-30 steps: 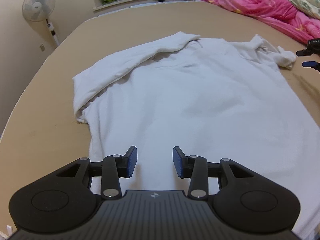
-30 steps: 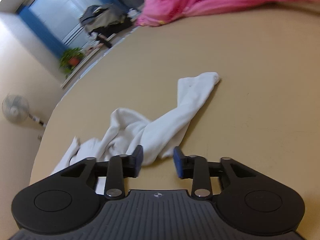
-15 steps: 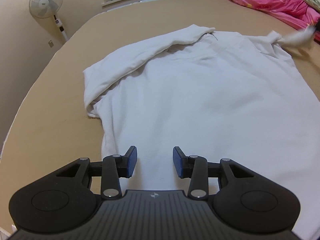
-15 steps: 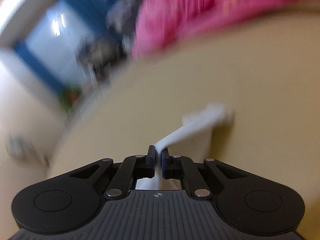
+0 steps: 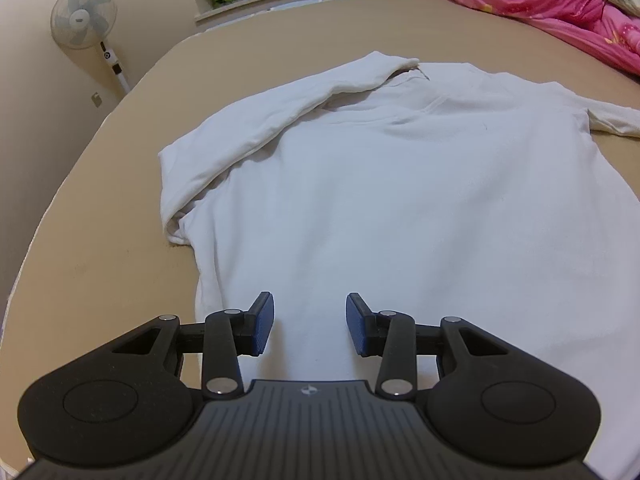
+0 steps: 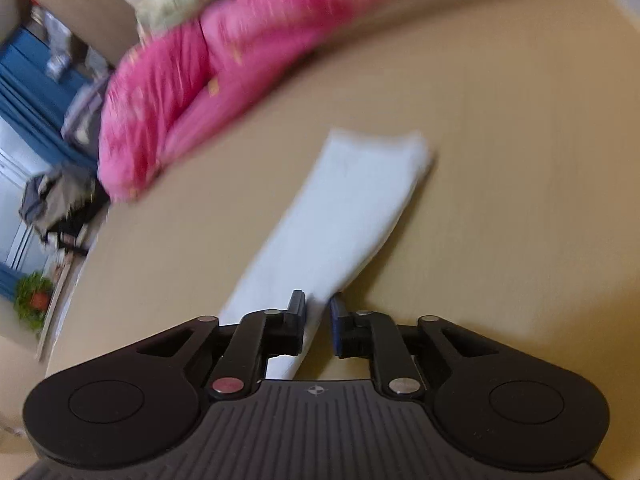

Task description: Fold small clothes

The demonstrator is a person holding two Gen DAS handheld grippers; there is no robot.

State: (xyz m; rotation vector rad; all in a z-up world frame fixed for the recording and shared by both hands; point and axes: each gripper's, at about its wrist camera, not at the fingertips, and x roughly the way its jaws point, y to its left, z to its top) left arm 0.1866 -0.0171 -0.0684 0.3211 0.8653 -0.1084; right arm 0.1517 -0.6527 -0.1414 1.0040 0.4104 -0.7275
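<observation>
Fingers (image 6: 318,322) just loosening around white sleeve (image 6: 340,216); left fingers (image 5: 308,324) spread above shirt (image 5: 400,200).

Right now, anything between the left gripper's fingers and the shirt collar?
Nothing but the white shirt itself: in the left wrist view its smooth body fabric runs from under the open left gripper up to the collar.

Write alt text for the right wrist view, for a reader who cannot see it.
A white sleeve lies stretched flat across a tan bed surface, its near end between the slightly parted jaws of the right gripper, which have just been opening. A pink quilt is heaped at the far edge, blurred by motion.
</observation>
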